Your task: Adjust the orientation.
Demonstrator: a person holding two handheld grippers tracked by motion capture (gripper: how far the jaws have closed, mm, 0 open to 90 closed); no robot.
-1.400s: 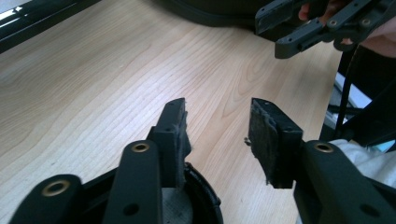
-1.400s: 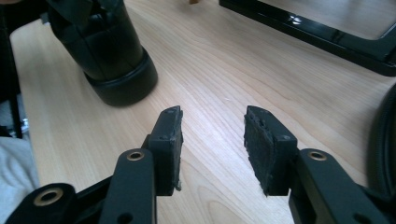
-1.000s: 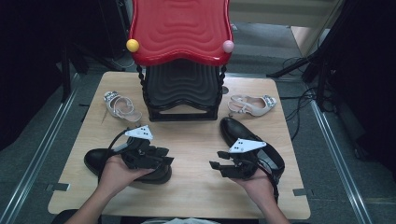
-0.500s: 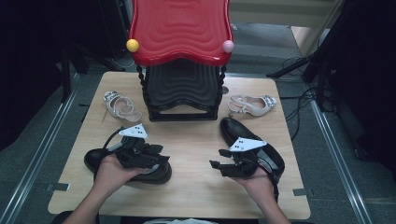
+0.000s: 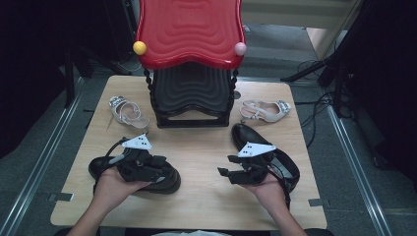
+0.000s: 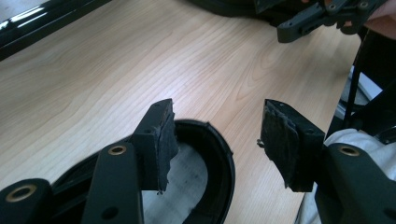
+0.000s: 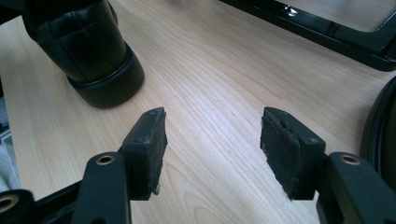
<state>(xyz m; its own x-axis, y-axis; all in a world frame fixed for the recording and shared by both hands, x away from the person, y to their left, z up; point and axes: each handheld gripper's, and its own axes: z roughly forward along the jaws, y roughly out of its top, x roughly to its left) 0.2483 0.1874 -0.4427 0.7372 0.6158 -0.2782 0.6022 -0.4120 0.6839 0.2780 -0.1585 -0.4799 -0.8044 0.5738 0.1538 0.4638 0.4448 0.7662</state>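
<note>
Both grippers open over two black leather shoes

We see our left gripper [image 5: 164,164], its jaws just opened, above the rounded rim of the glossy left shoe [image 5: 167,181]; smooth bare wood tabletop [image 5: 201,152] lies between it and our right gripper [image 5: 223,172], also just opened and empty, the right shoe [image 5: 243,135] just beside it.

The high view looks forward and down over the whole wooden tabletop [image 5: 201,147] from above its near edge. Each gripper view sits low and close, looking along its own jaws across the wood; all three views share the tabletop's near middle.
</note>
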